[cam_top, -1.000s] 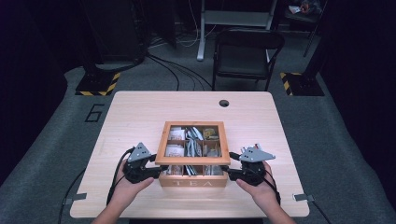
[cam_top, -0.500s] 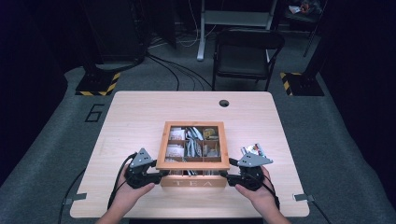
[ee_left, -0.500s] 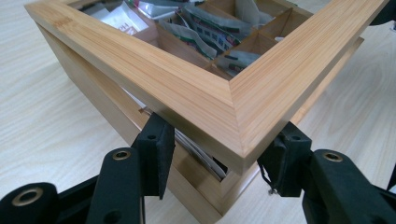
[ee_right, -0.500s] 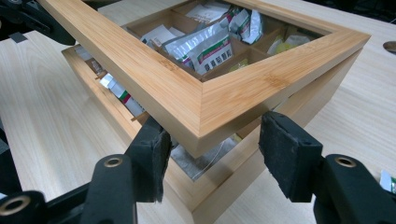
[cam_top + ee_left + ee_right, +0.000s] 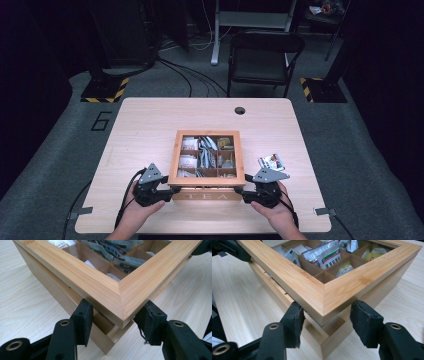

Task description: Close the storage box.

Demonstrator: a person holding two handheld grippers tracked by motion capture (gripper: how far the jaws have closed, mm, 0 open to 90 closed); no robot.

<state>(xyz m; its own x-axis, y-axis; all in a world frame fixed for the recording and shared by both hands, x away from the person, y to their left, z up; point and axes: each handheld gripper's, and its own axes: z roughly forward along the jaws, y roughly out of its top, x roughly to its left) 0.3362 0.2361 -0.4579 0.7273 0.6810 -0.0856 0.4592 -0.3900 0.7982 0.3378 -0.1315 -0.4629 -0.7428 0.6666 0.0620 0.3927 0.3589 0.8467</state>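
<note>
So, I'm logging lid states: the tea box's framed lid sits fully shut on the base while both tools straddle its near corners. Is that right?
Not quite. The lid is lifted off the base at the near corners; both gripper views show a gap under its frame. The rest holds: the left tool and right tool each straddle a near corner of the tea box.

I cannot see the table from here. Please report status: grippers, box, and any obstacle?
Left gripper and right gripper open, each straddling a near corner of the lid. Tea box on the table, lid slightly raised in front. Loose tea packet beside right gripper, not blocking.
</note>
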